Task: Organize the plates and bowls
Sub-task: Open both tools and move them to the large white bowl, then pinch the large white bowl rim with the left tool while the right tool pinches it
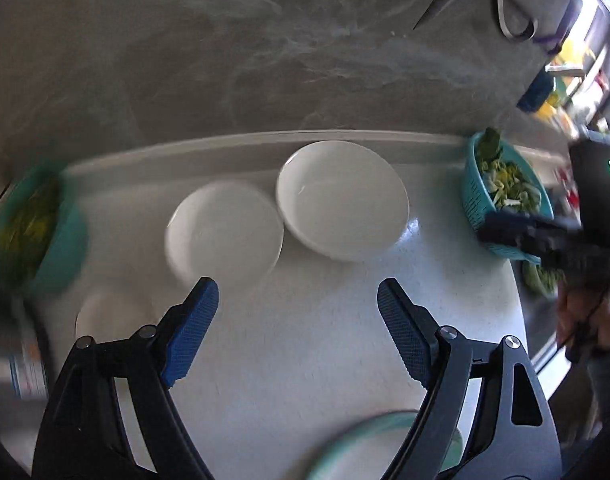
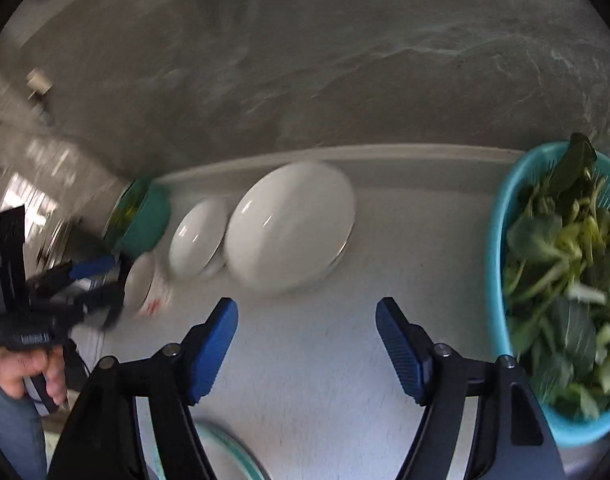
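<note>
tabletop [image 1: 305,360]: white, mostly bare in the middle; crockery is kept along the back edge
large white bowl [image 1: 342,199]: set upright at the back, touching the next one
medium white bowl [image 1: 225,232]: just beside it, blurred
small bowl [image 1: 113,314]: set apart at front left, not stacked
teal-rimmed plate [image 1: 357,436]: seen at the near edge, apart from the rest
vegetable baskets [image 2: 561,288]: two teal ones, flanking the row
left gripper [image 1: 297,300]: jaws spread wide, nothing held
right gripper [image 2: 307,320]: jaws spread wide, nothing held
progress: judged partial; bowls lined up, plate and small bowl left to be grouped

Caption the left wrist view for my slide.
Open left claw above two white bowls on a white counter.
</note>
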Motion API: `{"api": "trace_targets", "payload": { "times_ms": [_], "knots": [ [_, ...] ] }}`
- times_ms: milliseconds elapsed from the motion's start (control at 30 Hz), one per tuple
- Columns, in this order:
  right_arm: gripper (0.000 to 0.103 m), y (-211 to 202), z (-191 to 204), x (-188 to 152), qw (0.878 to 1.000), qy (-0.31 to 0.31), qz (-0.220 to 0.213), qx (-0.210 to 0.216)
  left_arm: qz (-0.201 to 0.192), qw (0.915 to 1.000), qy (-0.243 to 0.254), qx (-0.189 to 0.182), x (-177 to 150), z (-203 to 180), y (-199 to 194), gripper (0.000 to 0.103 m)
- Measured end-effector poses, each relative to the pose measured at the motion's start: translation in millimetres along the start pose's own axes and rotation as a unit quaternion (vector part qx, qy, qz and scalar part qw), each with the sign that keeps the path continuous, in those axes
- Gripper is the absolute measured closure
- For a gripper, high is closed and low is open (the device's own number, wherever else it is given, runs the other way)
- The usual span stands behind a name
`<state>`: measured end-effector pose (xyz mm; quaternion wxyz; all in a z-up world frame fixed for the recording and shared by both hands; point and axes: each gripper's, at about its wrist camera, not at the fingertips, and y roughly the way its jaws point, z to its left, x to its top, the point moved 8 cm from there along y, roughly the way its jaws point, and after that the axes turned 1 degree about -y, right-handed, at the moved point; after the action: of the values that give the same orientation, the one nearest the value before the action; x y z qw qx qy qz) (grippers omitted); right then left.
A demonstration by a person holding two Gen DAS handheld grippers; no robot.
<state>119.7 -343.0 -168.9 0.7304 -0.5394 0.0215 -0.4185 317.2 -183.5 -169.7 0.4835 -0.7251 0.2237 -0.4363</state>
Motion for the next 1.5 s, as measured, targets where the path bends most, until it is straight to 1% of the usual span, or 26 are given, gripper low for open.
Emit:
{"api": "trace_targets", "payload": {
  "times_ms": [33,133,167,200,233,267,300,333,367,400,433,533,600,733,833,900,933,967,1033,1167,1267,1300,1333,1367,1400,1500],
  "knots": [
    [0.029,7.2,-8.1,10.7,1.000,0.024,0.000,-0.007,0.010,0.9999,-0.005,-0.008,11.1,4.3,10.4,0.022],
    [0.029,32.8,-21.4,22.0,0.998,0.060,0.019,-0.015,0.033,0.9991,-0.015,-0.023,47.5,22.7,43.3,0.023],
    [0.030,44.3,-24.5,21.9,0.997,0.067,0.032,-0.020,0.040,0.9990,-0.009,-0.021,53.9,26.7,52.9,0.024],
    [0.031,51.8,-25.5,22.0,0.997,0.068,0.039,-0.021,0.050,0.9987,0.000,-0.009,66.2,33.6,66.4,0.026],
    [0.033,60.8,-27.5,21.9,0.996,0.066,0.046,-0.030,0.057,0.9984,0.005,-0.005,72.7,37.0,76.4,0.031],
    [0.034,68.6,-29.0,21.6,0.996,0.062,0.053,-0.042,0.065,0.9978,0.010,-0.006,78.3,38.3,85.4,0.039],
    [0.034,75.4,-29.8,21.6,0.995,0.067,0.057,-0.042,0.076,0.9969,0.017,-0.009,87.5,39.1,97.8,0.043],
    [0.035,79.2,-31.1,22.3,0.995,0.072,0.059,-0.037,0.081,0.9964,0.023,-0.008,93.1,40.4,104.4,0.050],
    [0.035,82.8,-32.2,22.9,0.995,0.076,0.060,-0.037,0.086,0.9959,0.031,-0.005,98.6,41.2,110.9,0.054],
    [0.035,86.5,-33.0,24.7,0.994,0.081,0.061,-0.037,0.094,0.9948,0.039,0.000,102.7,42.4,118.4,0.056],
    [0.035,89.4,-34.0,26.0,0.994,0.087,0.061,-0.032,0.101,0.9938,0.044,0.001,105.0,43.7,125.3,0.061],
    [0.035,98.6,-31.3,28.5,0.994,0.087,0.067,-0.031,0.118,0.9912,0.060,0.004,113.2,47.5,141.6,0.062],
    [0.036,103.2,-31.1,28.9,0.993,0.089,0.073,-0.031,0.132,0.9889,0.068,0.009,110.2,52.0,152.0,0.062],
    [0.040,114.4,-31.0,32.0,0.992,0.092,0.081,-0.027,0.158,0.9838,0.083,0.009,108.8,58.4,166.8,0.072],
    [0.052,124.7,-29.1,29.4,0.991,0.090,0.094,-0.022,0.165,0.9826,0.085,0.010,114.3,65.4,171.8,0.073],
    [0.058,128.7,-30.1,27.3,0.990,0.096,0.097,-0.017,0.169,0.9817,0.086,0.010,117.8,70.2,173.7,0.082],
    [0.066,132.2,-28.8,27.4,0.990,0.095,0.099,-0.016,0.171,0.9815,0.086,0.010,119.0,73.3,174.4,0.087],
    [0.075,134.0,-28.9,26.8,0.990,0.096,0.101,-0.016,0.172,0.9811,0.087,0.010,120.0,75.4,175.8,0.090],
    [0.086,139.5,-29.9,26.1,0.989,0.097,0.110,-0.013,0.176,0.9804,0.089,0.006,123.2,78.9,177.9,0.092],
    [0.087,149.4,-24.1,30.1,0.989,0.084,0.116,-0.025,0.176,0.9797,0.095,0.016,134.1,88.9,177.5,0.092],
    [0.088,151.2,-25.3,32.3,0.988,0.094,0.118,-0.022,0.176,0.9793,0.098,0.019,136.3,84.4,180.1,0.092],
    [0.087,152.0,-26.8,33.3,0.987,0.102,0.119,-0.020,0.175,0.9793,0.100,0.020,138.4,84.8,179.4,0.092],
    [0.085,150.5,-33.3,31.6,0.986,0.109,0.127,-0.019,0.174,0.9795,0.099,0.021,136.3,78.5,180.0,0.092],
    [0.085,152.2,-36.3,30.4,0.985,0.112,0.133,-0.018,0.173,0.9795,0.100,0.023,133.1,71.3,179.9,0.092],
    [0.085,154.6,-36.6,30.8,0.985,0.110,0.134,-0.019,0.172,0.9797,0.101,0.024,135.0,72.7,179.2,0.092],
    [0.089,159.0,-32.1,30.6,0.987,0.083,0.135,-0.030,0.170,0.9800,0.101,0.026,138.4,74.0,179.5,0.092]
  ]
}}
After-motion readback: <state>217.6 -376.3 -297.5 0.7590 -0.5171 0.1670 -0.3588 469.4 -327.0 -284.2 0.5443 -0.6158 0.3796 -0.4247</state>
